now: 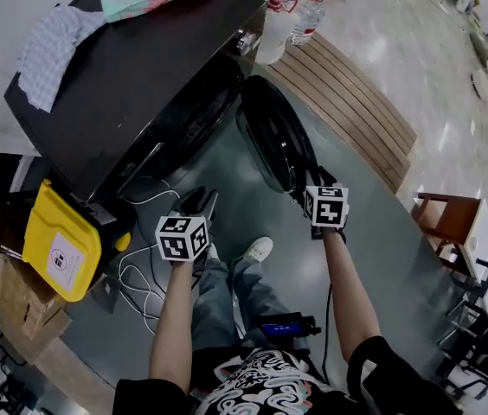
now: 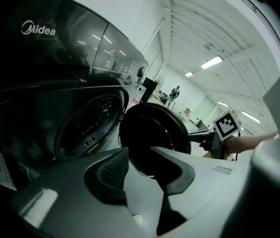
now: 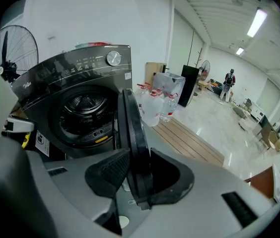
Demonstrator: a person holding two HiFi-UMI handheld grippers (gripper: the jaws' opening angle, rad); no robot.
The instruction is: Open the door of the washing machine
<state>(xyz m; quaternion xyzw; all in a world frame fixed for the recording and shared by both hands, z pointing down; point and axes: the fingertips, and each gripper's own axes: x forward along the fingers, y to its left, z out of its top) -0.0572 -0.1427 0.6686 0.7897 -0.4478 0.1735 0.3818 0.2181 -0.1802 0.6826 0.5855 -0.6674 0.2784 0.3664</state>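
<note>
Right gripper (image 3: 139, 158) jaws pinch the door (image 3: 129, 118) edge, left gripper (image 2: 139, 151) jaws wide and empty; a weak pinch may slip off

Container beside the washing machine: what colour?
The container is yellow; best seen in the head view.

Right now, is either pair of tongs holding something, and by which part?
The right tongs grip the washing machine door by its rim. The left tongs are open and hold nothing.
</note>
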